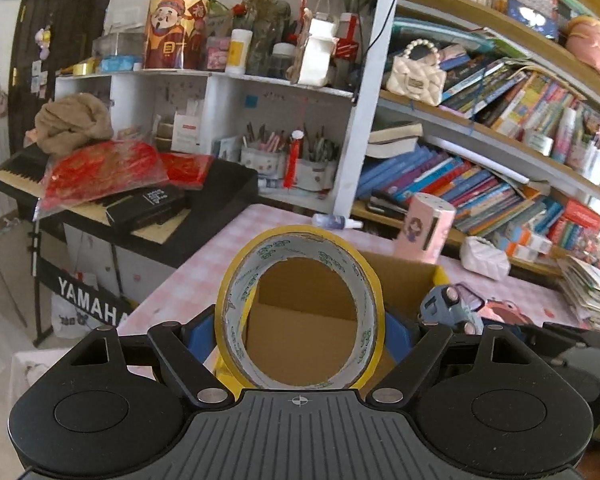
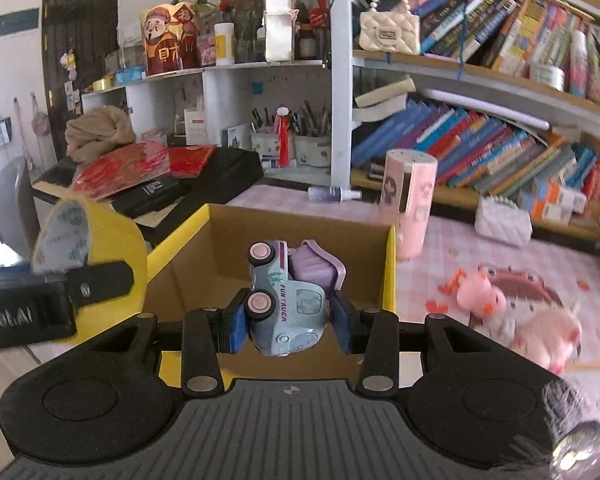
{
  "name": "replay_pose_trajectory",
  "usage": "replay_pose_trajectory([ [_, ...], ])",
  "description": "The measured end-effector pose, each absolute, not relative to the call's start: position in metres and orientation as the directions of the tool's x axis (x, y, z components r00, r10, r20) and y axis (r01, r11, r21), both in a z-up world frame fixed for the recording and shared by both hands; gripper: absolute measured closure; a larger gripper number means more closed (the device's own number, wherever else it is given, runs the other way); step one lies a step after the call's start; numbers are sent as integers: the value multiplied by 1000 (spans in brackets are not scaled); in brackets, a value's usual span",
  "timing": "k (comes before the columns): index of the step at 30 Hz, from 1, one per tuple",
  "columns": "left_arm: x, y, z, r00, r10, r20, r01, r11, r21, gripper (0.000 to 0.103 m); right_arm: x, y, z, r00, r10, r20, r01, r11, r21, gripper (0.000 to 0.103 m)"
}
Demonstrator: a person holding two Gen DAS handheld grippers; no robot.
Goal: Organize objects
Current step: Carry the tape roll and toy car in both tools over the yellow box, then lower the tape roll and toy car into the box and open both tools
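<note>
My left gripper [image 1: 300, 332] is shut on a roll of yellow tape [image 1: 236, 280], its blue pads pressing both sides; the roll stands on edge and I look through its hole. My right gripper [image 2: 288, 326] is shut on a pale blue toy truck [image 2: 286, 304] with pink wheels, held on its side. Both hang over an open cardboard box [image 2: 390, 264] with yellow rim on the pink checked table [image 1: 204, 264]. The toy truck [image 1: 450, 306] shows at the right in the left wrist view. The tape roll [image 2: 100, 236] and left gripper finger [image 2: 96, 282] show at the left in the right wrist view.
A pink cylinder [image 2: 410, 204] stands behind the box. Pink plush toys [image 2: 512, 320] lie on the table to its right, with a white quilted pouch [image 2: 502, 220] behind them. A small spray bottle [image 2: 332, 194] lies at the back. A keyboard [image 1: 100, 196] piled with red packets stands left; bookshelves fill the right.
</note>
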State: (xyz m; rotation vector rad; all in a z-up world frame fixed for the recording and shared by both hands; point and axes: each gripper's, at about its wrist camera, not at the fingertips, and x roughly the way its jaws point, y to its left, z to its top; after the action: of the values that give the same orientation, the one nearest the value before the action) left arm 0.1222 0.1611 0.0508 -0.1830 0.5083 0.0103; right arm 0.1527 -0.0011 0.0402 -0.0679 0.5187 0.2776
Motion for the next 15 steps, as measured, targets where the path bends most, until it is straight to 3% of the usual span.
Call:
replay_pose_trajectory([
  [15, 190, 133, 14, 793, 7, -610, -87, 991, -101, 20, 223, 11, -18, 695, 328, -640, -462, 886, -47, 64],
])
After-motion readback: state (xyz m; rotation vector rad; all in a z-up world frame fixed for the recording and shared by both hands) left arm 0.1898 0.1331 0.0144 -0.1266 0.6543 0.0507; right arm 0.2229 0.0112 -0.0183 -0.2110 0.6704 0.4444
